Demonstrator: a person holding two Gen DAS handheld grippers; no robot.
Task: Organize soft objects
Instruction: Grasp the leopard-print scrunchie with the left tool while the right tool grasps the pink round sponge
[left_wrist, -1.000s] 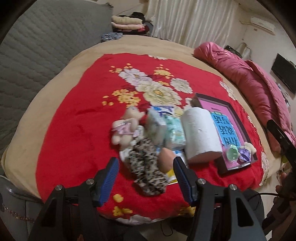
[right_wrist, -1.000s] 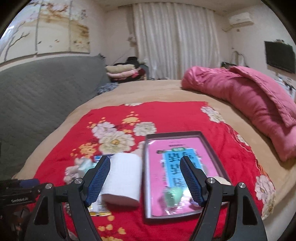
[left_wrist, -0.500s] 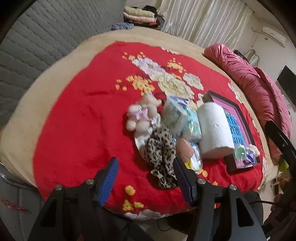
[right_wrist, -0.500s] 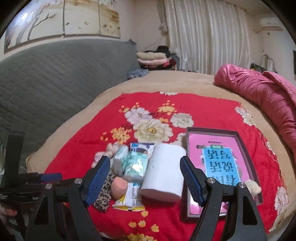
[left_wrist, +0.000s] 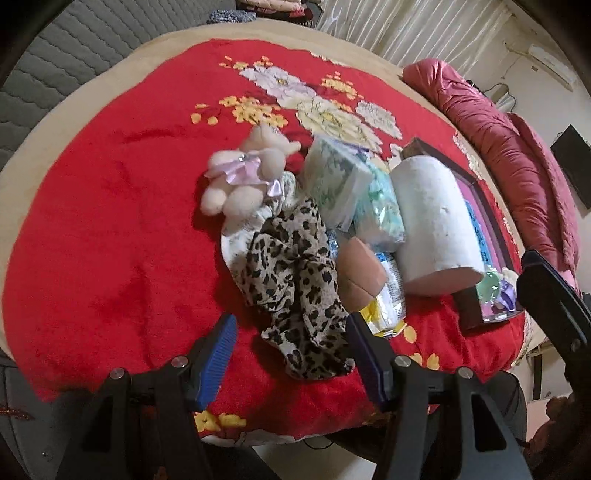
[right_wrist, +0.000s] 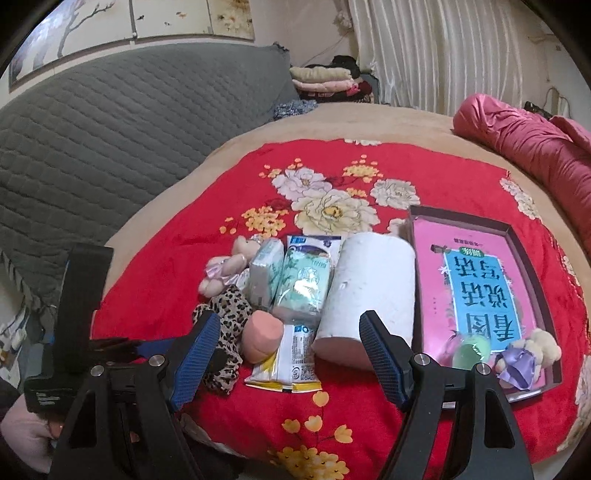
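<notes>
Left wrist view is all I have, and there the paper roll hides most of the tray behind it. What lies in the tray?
Observer: A pink book with a blue label covers almost the whole floor of the tray.
Operator: Near the tray's front corner I see something purple. What is it?
Observer: It is the ribbon of a small plush bear, which lies on the book beside a green ball.
Operator: I see only a black part of the right gripper. Are its jaws free?
Observer: Yes. The right gripper is open, with nothing gripped between its jaws.
</notes>
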